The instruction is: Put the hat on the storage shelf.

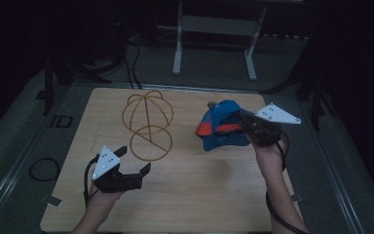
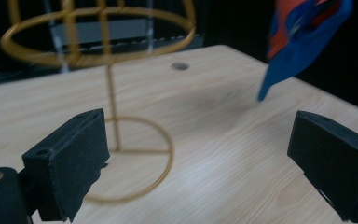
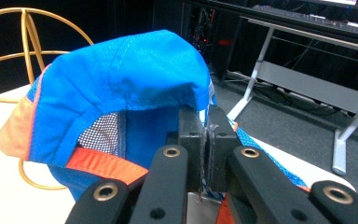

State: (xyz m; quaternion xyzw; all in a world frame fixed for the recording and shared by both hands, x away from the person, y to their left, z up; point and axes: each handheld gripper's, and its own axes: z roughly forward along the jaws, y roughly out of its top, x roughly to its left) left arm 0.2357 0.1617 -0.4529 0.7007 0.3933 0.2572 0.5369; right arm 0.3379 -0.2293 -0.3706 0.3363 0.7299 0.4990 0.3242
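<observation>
From the high view I see my right gripper (image 1: 246,122) pinching the blue and orange cap (image 1: 220,126), held off the table (image 1: 199,195) to the right of the gold wire stand (image 1: 148,124). My left gripper (image 1: 135,163) hangs just in front of that stand, jaws spread.

In the left gripper view, the stand (image 2: 107,93) rises between my parted jaws, with the cap (image 2: 303,37) to its right.

In the right gripper view, my jaws are pressed together on the cap's (image 3: 121,88) edge, with the stand (image 3: 28,51) behind it.
</observation>
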